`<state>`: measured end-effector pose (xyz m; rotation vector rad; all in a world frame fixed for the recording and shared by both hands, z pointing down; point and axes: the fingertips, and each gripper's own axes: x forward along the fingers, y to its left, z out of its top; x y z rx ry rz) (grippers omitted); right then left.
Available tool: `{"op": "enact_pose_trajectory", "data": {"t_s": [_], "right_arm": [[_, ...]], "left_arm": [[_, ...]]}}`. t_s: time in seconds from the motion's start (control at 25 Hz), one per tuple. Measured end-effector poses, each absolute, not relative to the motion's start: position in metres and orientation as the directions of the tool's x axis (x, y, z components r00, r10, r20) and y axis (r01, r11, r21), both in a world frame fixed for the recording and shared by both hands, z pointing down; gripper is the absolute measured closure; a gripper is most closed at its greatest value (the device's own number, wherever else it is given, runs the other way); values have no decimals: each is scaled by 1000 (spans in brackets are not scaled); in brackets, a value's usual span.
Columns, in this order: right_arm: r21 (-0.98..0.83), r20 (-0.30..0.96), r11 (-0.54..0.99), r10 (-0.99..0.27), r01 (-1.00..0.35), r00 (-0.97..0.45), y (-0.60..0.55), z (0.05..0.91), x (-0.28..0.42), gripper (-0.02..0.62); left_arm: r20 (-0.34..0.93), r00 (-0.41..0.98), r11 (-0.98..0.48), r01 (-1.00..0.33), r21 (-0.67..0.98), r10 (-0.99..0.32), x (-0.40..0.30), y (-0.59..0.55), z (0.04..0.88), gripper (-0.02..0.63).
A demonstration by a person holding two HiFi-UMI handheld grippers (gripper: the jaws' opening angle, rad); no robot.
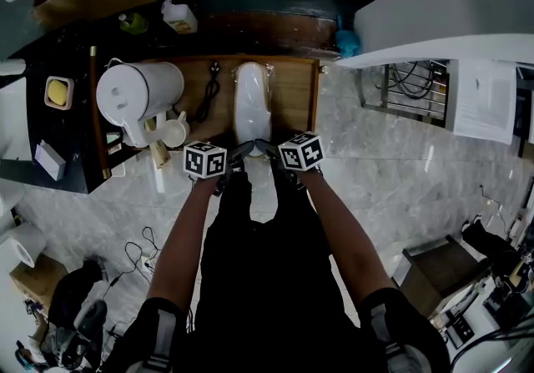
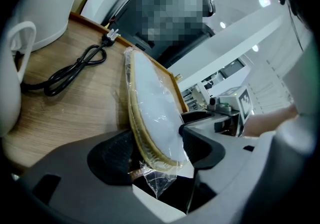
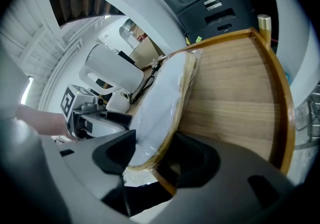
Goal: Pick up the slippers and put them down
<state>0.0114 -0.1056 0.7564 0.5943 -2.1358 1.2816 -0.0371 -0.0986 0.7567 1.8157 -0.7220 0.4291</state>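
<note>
So both the left gripper [image 2: 156, 149] and right gripper [image 3: 152, 160] are pinching the near end of the plastic-wrapped white slippers with tan soles [image 1: 251, 104] lying mid-way across the brown wooden tray [image 1: 294, 89], grab step looks done, next they need an even, level lift together.

- Head view: high overhead, facing steeply down onto table [image 1: 296, 92]; distant.
- Left gripper view: very close, along left tool [image 2: 157, 144], facing across table.
- Right gripper view: mirrored, equally close.
- All share slippers [image 1: 251, 104].
</note>
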Motion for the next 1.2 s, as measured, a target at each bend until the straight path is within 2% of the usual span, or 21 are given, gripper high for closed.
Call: {"op": "enact_pose_trajectory", "data": {"t_s": [0.6, 1.2], "right_arm": [[-643, 659, 447, -91, -622, -746, -96, 744, 12, 376], [-626, 640, 462, -157, -628, -752, -89, 704, 2, 383]], "left_arm": [[645, 732, -298, -680, 670, -220, -37, -83, 750, 303], [622, 735, -308, -678, 667, -271, -49, -76, 713, 308]]}}
